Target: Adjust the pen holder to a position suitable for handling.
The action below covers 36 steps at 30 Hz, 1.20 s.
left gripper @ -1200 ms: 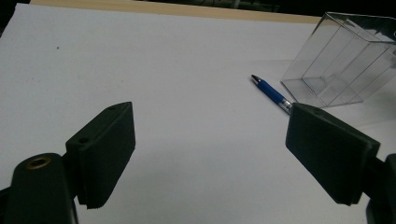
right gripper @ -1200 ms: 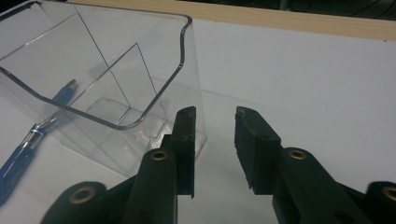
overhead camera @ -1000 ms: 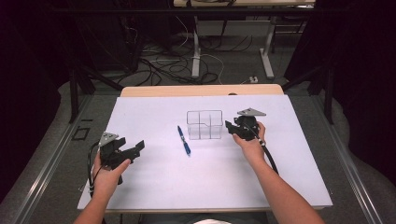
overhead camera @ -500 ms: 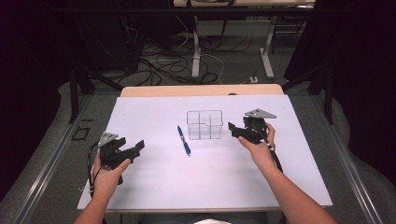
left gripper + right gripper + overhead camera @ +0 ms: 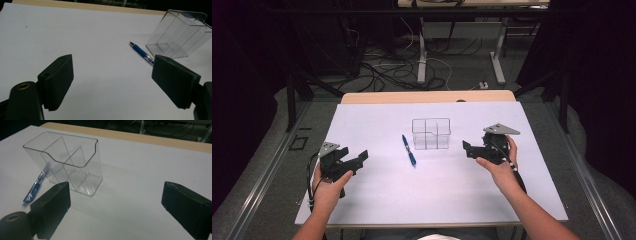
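Right gripper (image 5: 468, 149) backed off from clear organizer (image 5: 431, 134), now apart; jaws just been opening, nothing between

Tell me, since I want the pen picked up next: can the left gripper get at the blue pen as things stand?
Probably yes. The left gripper is open and points toward the blue pen, with only bare white table between them. The clear organizer stands just beyond the pen, apart from it.

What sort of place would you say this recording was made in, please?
Probably a lab or test workstation: a table under a plain white cover, dark curtains around it, loose cables on the floor behind, and only a clear organiser and a blue pen set out.
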### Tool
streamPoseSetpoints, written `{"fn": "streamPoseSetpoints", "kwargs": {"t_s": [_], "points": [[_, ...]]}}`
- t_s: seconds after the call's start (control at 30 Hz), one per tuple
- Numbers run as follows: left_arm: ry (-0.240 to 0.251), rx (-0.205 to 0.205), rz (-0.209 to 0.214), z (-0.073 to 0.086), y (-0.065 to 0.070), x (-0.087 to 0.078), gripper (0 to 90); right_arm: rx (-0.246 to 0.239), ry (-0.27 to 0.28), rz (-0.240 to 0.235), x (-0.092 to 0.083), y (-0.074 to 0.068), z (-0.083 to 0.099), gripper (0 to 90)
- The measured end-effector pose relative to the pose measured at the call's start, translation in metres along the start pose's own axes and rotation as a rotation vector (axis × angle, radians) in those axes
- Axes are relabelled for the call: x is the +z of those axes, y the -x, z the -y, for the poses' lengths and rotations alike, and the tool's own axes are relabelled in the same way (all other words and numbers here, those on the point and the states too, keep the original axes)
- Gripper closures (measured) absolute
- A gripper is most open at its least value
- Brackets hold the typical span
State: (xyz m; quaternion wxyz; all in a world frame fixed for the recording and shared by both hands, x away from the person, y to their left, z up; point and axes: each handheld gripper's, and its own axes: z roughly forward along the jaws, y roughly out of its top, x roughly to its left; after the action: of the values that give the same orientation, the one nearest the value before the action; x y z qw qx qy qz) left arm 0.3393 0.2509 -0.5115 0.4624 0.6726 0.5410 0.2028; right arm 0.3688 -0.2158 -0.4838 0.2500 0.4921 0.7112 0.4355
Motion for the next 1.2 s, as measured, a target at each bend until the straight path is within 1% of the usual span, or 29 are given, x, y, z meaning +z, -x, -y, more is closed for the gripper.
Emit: {"fn": "streamPoseSetpoints", "kwargs": {"t_s": [0.07, 0.17, 0.3, 0.37, 0.47, 0.5, 0.57, 0.6, 0.63, 0.67, 0.7, 0.73, 0.83, 0.87, 0.9, 0.93, 1.0, 1.07, 1.1, 1.13, 1.2], "points": [[0.000, 0.001, -0.001, 0.000, 0.001, -0.001, 17.5, 0.010, -0.005, -0.002, -0.004, 0.003, 0.004, 3.0], [0.004, 0.005, -0.003, 0.000, 0.002, -0.002, 17.5, 0.018, -0.009, 0.006, -0.010, 0.009, 0.011, 0.0], [0.008, 0.001, -0.015, -0.001, 0.004, -0.004, 17.7, 0.022, -0.015, 0.016, -0.017, 0.018, 0.019, 0.0], [0.013, 0.007, -0.020, -0.003, 0.005, -0.005, 18.4, 0.041, -0.011, 0.010, -0.023, 0.023, 0.024, 0.0], [0.011, 0.012, -0.033, -0.005, 0.006, -0.006, 19.3, 0.050, -0.002, 0.012, -0.026, 0.025, 0.028, 0.0], [0.008, 0.007, -0.043, -0.005, 0.007, -0.007, 19.9, 0.066, -0.003, 0.006, -0.027, 0.025, 0.029, 0.0], [0.002, -0.009, -0.049, -0.007, 0.007, -0.008, 22.0, 0.077, -0.001, 0.004, -0.028, 0.026, 0.032, 0.0], [-0.003, -0.014, -0.049, -0.009, 0.008, -0.009, 23.0, 0.068, -0.001, 0.009, -0.027, 0.026, 0.033, 0.0], [-0.001, -0.018, -0.052, -0.010, 0.009, -0.010, 23.7, 0.073, -0.007, 0.012, -0.027, 0.026, 0.034, 0.0], [-0.003, -0.022, -0.048, -0.012, 0.010, -0.011, 24.4, 0.071, -0.002, 0.019, -0.026, 0.025, 0.036, 0.0], [-0.002, -0.028, -0.042, -0.014, 0.011, -0.012, 24.5, 0.074, -0.011, 0.013, -0.026, 0.025, 0.036, 0.0], [0.001, -0.032, -0.038, -0.015, 0.012, -0.013, 24.5, 0.061, -0.013, 0.015, -0.026, 0.024, 0.037, 0.0], [-0.012, -0.059, -0.024, -0.021, 0.015, -0.014, 26.0, 0.057, -0.008, 0.015, -0.026, 0.023, 0.036, 0.0], [-0.014, -0.061, -0.023, -0.023, 0.016, -0.014, 26.5, 0.062, -0.007, 0.012, -0.026, 0.022, 0.036, 0.0], [-0.018, -0.069, -0.025, -0.024, 0.017, -0.014, 27.2, 0.060, -0.002, 0.016, -0.026, 0.022, 0.035, 0.0], [-0.020, -0.080, -0.023, -0.026, 0.017, -0.013, 29.3, 0.058, 0.001, 0.010, -0.027, 0.021, 0.035, 0.0], [-0.020, -0.094, -0.021, -0.029, 0.019, -0.012, 29.6, 0.065, 0.001, 0.008, -0.027, 0.020, 0.035, 0.0], [-0.019, -0.121, -0.008, -0.033, 0.022, -0.012, 30.2, 0.060, -0.001, 0.002, -0.026, 0.019, 0.034, 0.0], [-0.009, -0.152, 0.009, -0.036, 0.023, -0.012, 31.7, 0.055, -0.001, -0.001, -0.026, 0.018, 0.035, 0.0], [-0.009, -0.152, 0.009, -0.036, 0.023, -0.012, 32.0, 0.055, -0.001, -0.001, -0.026, 0.018, 0.035, 0.0], [-0.014, -0.177, 0.023, -0.041, 0.025, -0.012, 32.1, 0.058, -0.002, -0.004, -0.026, 0.018, 0.035, 0.0]]}}
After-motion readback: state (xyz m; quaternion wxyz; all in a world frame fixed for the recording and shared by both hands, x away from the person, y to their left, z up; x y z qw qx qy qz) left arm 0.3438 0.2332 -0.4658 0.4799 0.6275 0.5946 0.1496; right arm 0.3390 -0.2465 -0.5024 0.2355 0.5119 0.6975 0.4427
